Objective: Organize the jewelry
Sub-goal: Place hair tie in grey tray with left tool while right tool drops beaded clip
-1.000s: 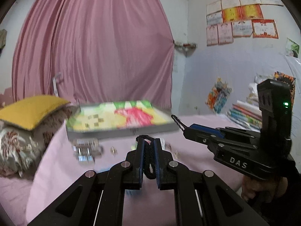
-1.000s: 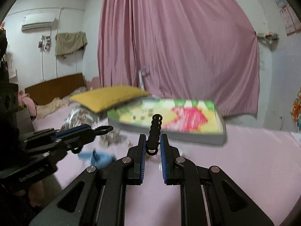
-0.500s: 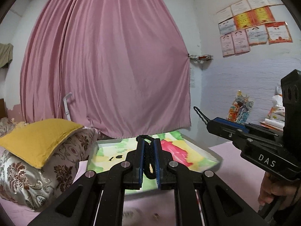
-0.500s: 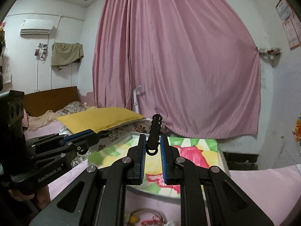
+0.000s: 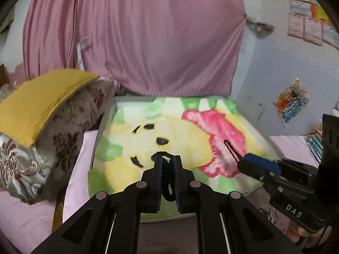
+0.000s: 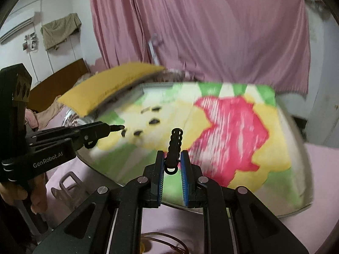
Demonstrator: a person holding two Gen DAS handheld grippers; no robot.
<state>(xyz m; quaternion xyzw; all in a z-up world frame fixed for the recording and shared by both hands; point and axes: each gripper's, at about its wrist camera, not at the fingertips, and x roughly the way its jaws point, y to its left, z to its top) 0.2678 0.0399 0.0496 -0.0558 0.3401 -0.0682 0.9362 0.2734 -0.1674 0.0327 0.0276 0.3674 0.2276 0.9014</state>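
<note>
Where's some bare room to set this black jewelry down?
The folded blanket top is bare. Pink sheet right of it is open too. Crowded: pillows to the left, and trinkets on the sheet under the left gripper.

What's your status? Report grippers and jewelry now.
Left gripper shut on black cord loop. Right gripper shut on black twisted hair tie. Both above folded blanket; nothing blocking.

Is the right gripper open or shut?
Shut: the right gripper pinches a black looped hair tie between its blue pads.
</note>
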